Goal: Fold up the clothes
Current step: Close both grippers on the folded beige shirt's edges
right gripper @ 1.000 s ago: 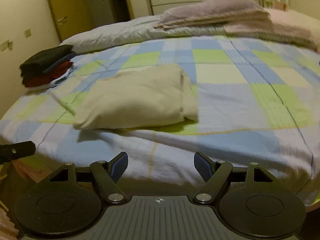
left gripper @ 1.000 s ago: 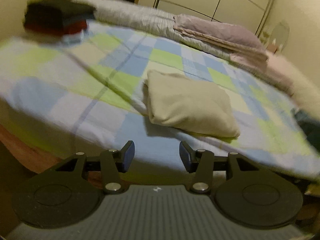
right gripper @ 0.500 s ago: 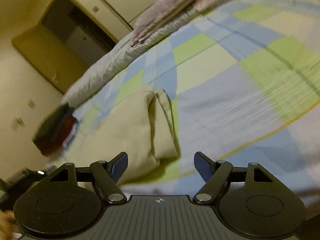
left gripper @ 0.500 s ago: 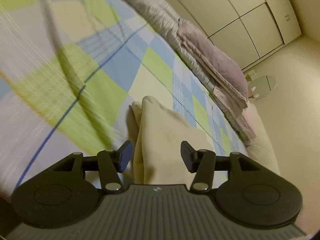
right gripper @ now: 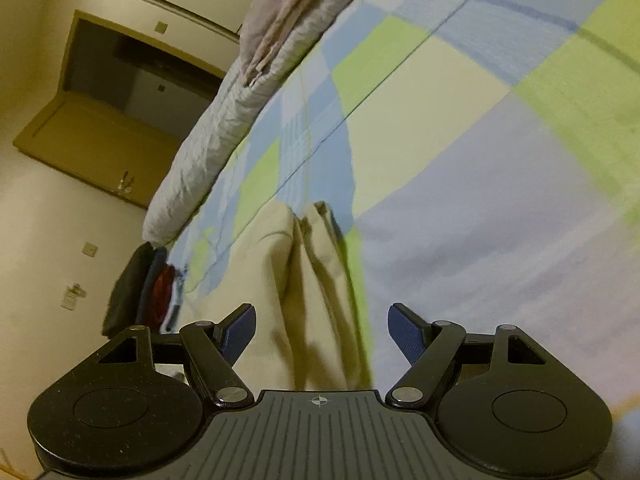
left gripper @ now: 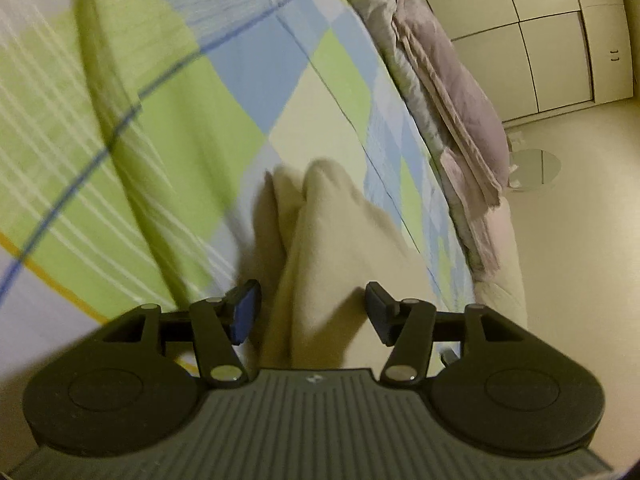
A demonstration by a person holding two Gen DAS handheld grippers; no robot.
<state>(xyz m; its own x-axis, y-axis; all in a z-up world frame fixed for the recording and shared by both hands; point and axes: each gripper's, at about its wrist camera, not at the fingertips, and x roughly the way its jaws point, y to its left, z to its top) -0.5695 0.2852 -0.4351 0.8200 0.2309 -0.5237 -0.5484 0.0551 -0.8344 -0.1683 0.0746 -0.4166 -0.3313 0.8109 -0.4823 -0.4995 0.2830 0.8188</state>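
A folded beige garment (left gripper: 336, 240) lies on the checked bedspread (left gripper: 168, 120). My left gripper (left gripper: 310, 312) is open and tilted, its jaws straddling the garment's left folded edge. In the right wrist view the same beige garment (right gripper: 296, 280) shows its layered right edge, and my right gripper (right gripper: 322, 334) stands open astride that edge. Neither gripper has closed on the cloth. The near part of the garment is hidden under both grippers' bodies.
A folded mauve blanket (left gripper: 452, 92) and a grey quilt (right gripper: 224, 136) lie along the far side of the bed. A stack of dark and red folded clothes (right gripper: 140, 296) sits at the bed's far left corner. Wardrobe doors (left gripper: 552, 36) stand behind.
Both grippers have rolled sideways and moved in from the bed's edge to the beige garment, each now straddling one of its ends. Both stayed open throughout.
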